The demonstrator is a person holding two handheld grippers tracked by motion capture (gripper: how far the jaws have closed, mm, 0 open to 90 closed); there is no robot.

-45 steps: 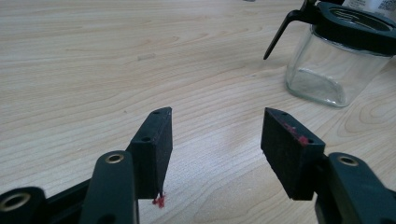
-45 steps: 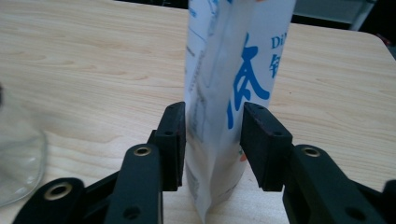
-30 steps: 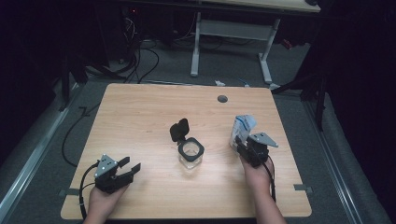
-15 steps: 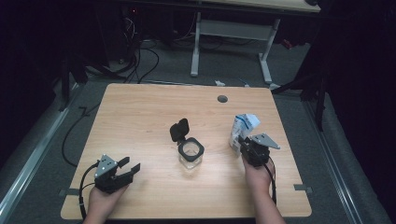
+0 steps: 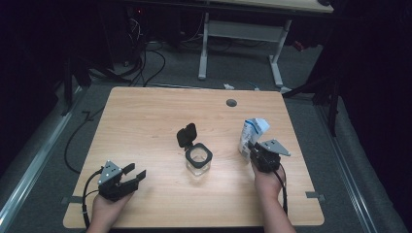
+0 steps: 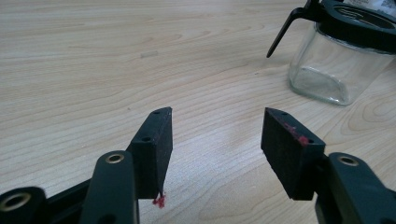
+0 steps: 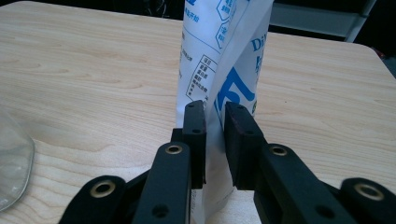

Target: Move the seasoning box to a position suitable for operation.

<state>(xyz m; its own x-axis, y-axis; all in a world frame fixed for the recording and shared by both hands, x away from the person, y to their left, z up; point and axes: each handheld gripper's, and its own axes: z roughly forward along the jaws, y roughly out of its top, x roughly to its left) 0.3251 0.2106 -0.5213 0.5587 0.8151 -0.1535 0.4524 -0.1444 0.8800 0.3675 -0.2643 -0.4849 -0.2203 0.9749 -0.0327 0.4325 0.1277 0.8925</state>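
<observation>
A white and blue printed pouch [image 5: 253, 132] stands upright on the right half of the wooden table [image 5: 145, 116]. My right gripper [image 5: 253, 150] is shut on its lower edge; the jaws have just been closing, and the right gripper view shows the pouch [image 7: 224, 42] pinched between the pads of the gripper [image 7: 215, 128]. A clear glass jar [image 5: 198, 161] with its black hinged lid [image 5: 186, 135] flipped open sits mid-table. My left gripper [image 5: 136, 173] rests open near the front left corner. Its jaws [image 6: 215, 140] hold nothing, and the jar [image 6: 336, 65] is off to their right.
A round cable hole [image 5: 231, 102] lies in the table's far part. Beyond the table stand a white desk frame [image 5: 243, 34] and floor cables [image 5: 141, 63]. The jar's glass edge [image 7: 11, 158] is just left of my right gripper.
The right gripper's jaws have drawn together on the pouch's lower edge. Both hands, the jar and the pouch stay where they were.
</observation>
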